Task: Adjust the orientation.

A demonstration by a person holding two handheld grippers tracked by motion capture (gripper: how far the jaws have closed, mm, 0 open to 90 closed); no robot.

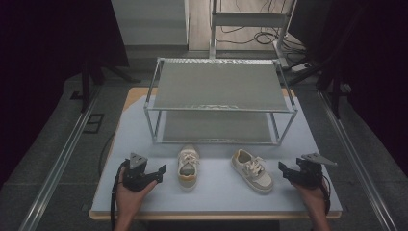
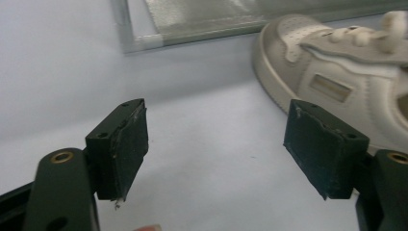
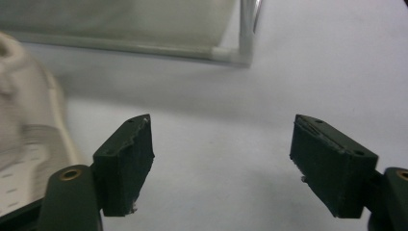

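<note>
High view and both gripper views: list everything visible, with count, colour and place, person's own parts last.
Shoes: two, white and beige, side by side on the table in front of the rack; second one sits to the right.
Rack: one, metal, two grey shelves, both bare, behind the shoes.
Table: one, pale blue-grey top.
Left gripper: black, jaws open, left of the shoes.
Right gripper: black, jaws open, right of the shoes.

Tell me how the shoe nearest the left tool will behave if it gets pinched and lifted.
The left shoe looks small and soft-sided, so it is probably light, and the upper may cave in under a pinch. It sits flat on its sole, so a push should slide it, not roll it. Its laces look floppy and may dangle.
</note>
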